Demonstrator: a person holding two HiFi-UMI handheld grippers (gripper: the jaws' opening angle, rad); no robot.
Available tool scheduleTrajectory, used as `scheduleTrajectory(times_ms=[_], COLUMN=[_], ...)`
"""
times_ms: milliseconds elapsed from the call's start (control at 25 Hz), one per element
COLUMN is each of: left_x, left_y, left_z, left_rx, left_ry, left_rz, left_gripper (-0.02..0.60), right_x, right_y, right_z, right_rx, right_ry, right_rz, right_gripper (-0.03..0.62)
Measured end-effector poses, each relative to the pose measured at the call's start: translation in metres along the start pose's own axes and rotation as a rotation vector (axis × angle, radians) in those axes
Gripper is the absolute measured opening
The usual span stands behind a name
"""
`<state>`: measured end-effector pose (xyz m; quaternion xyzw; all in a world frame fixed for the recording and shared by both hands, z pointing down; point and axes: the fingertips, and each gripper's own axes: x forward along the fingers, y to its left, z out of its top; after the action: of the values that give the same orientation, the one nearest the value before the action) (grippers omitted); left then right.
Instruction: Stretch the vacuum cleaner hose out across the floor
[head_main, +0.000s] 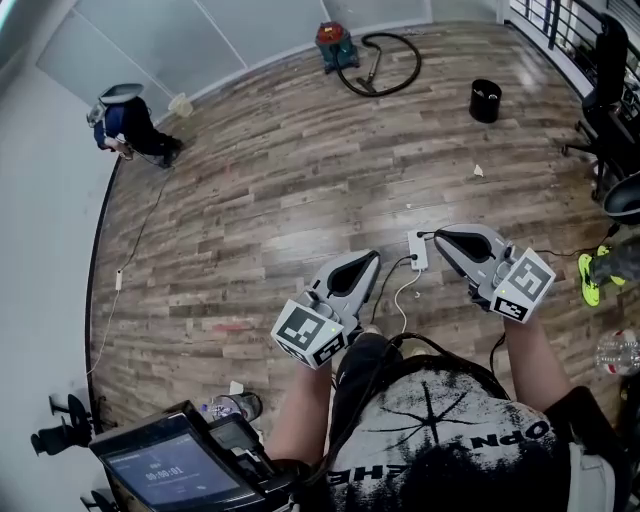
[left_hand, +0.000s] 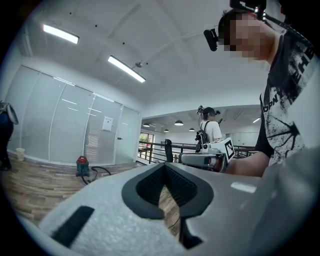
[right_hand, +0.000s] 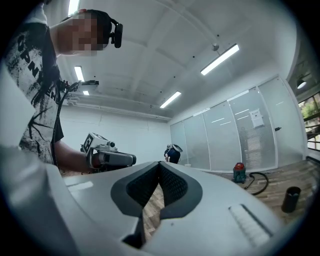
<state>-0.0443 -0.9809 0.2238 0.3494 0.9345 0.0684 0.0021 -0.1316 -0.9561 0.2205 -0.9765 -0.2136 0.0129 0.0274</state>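
Well ahead of both grippers, the vacuum cleaner (head_main: 331, 44) and its looped hose (head_main: 416, 66) lie untouched. Left gripper (head_main: 372, 258) and right gripper (head_main: 441, 236) point forward side by side, jaws closed and empty.

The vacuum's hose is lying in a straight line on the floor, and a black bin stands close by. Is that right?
Not quite. The hose is not straight: it lies curled in a loop on the floor by the vacuum, as the head view shows. The black bin does stand close by.
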Motion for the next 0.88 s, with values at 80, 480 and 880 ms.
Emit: scheduleTrajectory(times_ms=[80,480,880], left_x=[0.001,0.024,0.013], left_y=[0.012,0.084,0.200], left_z=[-0.006,-0.003,0.022], left_rx=[-0.006,0.033,0.032], left_ry=[0.007,-0.022,-0.051], left_rz=[-0.011,-0.138,-0.307], left_gripper=[0.000,0.000,0.000], right_x=[0.010,0.072,0.193], right_y=[-0.005,-0.034,-0.063], right_z=[-0.008,-0.013,-0.001], right_rx=[0.009,0.019,-0.021], right_ry=[0.015,0.011,0.029], right_rz=[-0.014,-0.070,-0.195], right_gripper=[0.006,0.008,0.006])
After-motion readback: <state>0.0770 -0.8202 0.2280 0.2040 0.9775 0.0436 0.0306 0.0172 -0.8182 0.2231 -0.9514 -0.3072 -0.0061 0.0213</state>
